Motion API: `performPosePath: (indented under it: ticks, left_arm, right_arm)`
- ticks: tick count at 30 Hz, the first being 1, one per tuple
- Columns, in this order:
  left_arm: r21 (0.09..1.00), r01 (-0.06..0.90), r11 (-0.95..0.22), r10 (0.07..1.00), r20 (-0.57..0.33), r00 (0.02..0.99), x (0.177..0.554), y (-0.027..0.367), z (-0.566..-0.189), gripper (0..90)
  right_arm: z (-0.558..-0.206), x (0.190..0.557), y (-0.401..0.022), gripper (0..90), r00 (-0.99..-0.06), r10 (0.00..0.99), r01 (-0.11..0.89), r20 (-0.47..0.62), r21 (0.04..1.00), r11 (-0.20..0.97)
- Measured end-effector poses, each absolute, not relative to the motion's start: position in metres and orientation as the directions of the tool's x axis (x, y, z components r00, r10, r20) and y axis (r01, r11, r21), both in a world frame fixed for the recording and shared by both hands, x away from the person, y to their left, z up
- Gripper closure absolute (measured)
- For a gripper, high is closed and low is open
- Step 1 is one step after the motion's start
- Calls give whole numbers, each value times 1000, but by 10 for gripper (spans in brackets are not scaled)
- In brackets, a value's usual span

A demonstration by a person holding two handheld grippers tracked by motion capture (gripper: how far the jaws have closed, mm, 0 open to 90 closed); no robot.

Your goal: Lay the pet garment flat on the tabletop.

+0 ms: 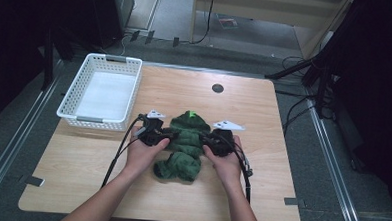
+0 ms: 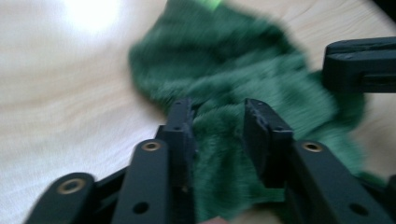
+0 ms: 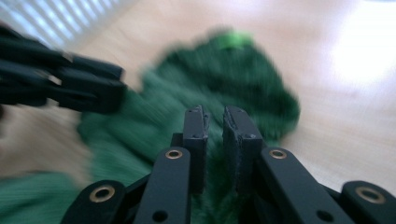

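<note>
The near strip of the tabletop [image 1: 80, 185] lay bare on both sides of the person's forearms. Just beyond, a crumpled green garment [image 1: 185, 145] sat at the middle of the tabletop, well clear of every edge. The left gripper [image 1: 164, 136] met its left side with jaws parted around a fold of fabric — not yet clenched. The right gripper [image 1: 210, 140] met its right side; its jaws stood nearly together over the fabric, and whether they pinched it could not be told. Bare wood extended right of the garment to the edge. At the far left corner stood a white perforated basket [image 1: 72, 92] — a flat white liner covered its floor.
</note>
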State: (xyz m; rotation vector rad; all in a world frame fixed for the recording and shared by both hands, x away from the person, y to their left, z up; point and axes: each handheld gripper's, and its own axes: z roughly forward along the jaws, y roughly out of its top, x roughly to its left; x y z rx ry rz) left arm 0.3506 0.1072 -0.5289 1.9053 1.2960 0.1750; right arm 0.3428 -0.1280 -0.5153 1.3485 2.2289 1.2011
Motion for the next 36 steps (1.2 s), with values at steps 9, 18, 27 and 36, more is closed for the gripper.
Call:
performPosePath:
  ticks: [9, 18, 27, 36]
  left_arm:
    - [675, 715, -179, 854, -255, 454, 352, 108, -540, 625]
    - [771, 627, -111, 810, -296, 506, 291, 139, -512, 467]
    - [728, 656, -198, 783, -284, 552, 245, 147, -546, 588]
    - [735, 638, -231, 763, -270, 588, 241, 144, -553, 704]
  right_arm:
    - [-540, 351, -135, 754, -494, 845, 659, 204, 722, 210]
    - [-497, 298, -126, 586, -619, 754, 554, 220, 803, 221]
    - [-496, 254, -79, 395, -752, 638, 491, 166, 787, 374]
    - [-515, 249, -66, 814, -692, 722, 465, 16, 775, 428]
